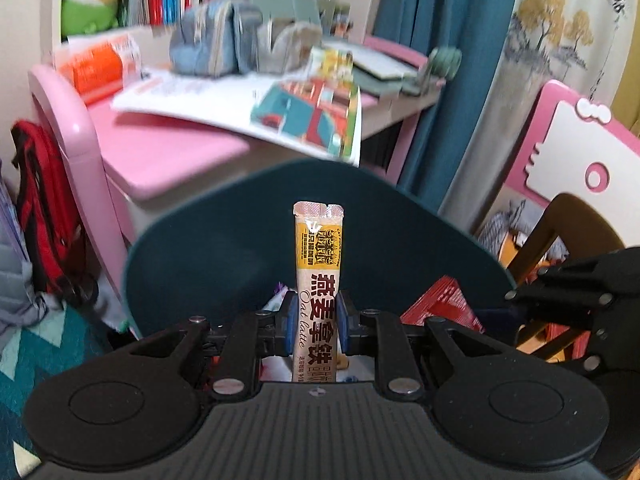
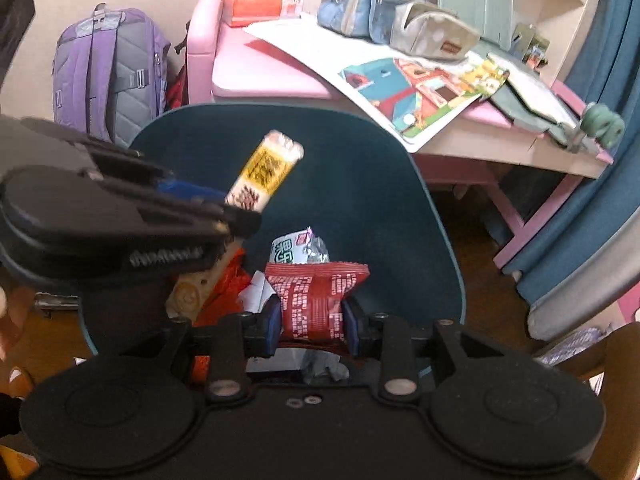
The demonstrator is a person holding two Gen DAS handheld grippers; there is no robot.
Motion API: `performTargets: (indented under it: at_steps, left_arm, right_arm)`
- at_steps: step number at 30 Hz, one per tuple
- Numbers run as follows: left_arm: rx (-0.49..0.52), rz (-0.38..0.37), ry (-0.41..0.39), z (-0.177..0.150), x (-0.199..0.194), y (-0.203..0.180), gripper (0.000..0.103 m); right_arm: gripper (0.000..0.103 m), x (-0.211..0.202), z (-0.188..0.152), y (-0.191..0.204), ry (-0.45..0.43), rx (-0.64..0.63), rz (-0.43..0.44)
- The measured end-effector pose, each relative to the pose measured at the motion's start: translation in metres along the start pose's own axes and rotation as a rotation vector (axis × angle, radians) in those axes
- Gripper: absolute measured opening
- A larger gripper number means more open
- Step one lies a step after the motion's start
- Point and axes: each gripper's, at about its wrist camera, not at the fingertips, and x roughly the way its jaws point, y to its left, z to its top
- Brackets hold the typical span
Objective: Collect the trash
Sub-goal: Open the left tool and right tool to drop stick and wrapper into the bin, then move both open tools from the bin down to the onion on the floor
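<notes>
Pink desk, cluttered, behind. Left gripper: clamps stiff oat-latte sachet, upright. Right gripper: pinches crinkled red foil packet. Both above dark teal bin, smooth plastic, apparently part-filled with wrappers. Release low, one piece per turn.

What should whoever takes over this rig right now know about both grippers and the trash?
Left gripper: shut on the oat latte stick, which stands upright over the dark teal bin.
Right gripper: shut on the red snack packet, also over the bin.
In the bin: a silver-green wrapper and other crumpled litter.
Done: both pieces picked up and brought to the bin.
Left: open each set of jaws so the pieces drop in, then check the pink desk for more trash.
</notes>
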Motion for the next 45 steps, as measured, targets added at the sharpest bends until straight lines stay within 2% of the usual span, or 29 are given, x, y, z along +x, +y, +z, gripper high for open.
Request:
performTargets:
  at_steps: [6,8,11,14,16,17,22,30,40,43,45]
  left_arm:
    - [0.015,-0.009,0.073,-0.006,0.014,-0.006,0.020]
    - [0.004,-0.014,0.096,-0.007,0.017,-0.005,0.022]
    - [-0.004,-0.009,0.104,-0.008,0.017,-0.004,0.026]
    - [-0.015,-0.022,0.085,-0.008,0.009,-0.002,0.038]
    - [-0.011,-0.018,0.058,-0.007,0.002,-0.003,0.055]
    - [-0.007,-0.019,0.042,-0.006,-0.002,-0.003,0.057]
    - [-0.035,-0.032,0.002,-0.005,-0.026,0.002,0.058]
    - [-0.035,-0.005,-0.072,-0.012,-0.080,0.016,0.058]
    - [-0.043,0.042,-0.140,-0.043,-0.155,0.049,0.059]
    - [-0.058,0.052,-0.156,-0.058,-0.178,0.064,0.067]
    - [-0.059,0.078,-0.174,-0.069,-0.193,0.075,0.068]
  right_arm:
    - [0.038,0.001,-0.001,-0.001,0.019,-0.017,0.011]
    - [0.045,0.000,-0.001,-0.002,0.010,-0.016,0.006]
    - [0.046,-0.004,-0.002,-0.004,0.001,-0.008,0.005]
    - [0.047,-0.010,-0.002,-0.004,-0.010,0.000,0.005]
    - [0.048,-0.016,-0.003,-0.004,-0.021,0.004,0.009]
    - [0.048,-0.019,-0.003,-0.003,-0.027,0.007,0.011]
    - [0.050,-0.037,-0.005,0.005,-0.058,0.006,0.017]
    - [0.051,-0.079,-0.006,0.030,-0.144,0.009,0.047]
    - [0.054,-0.119,-0.010,0.087,-0.258,-0.004,0.130]
    - [0.054,-0.125,-0.010,0.109,-0.284,-0.014,0.162]
    - [0.054,-0.125,-0.008,0.127,-0.294,-0.028,0.186]
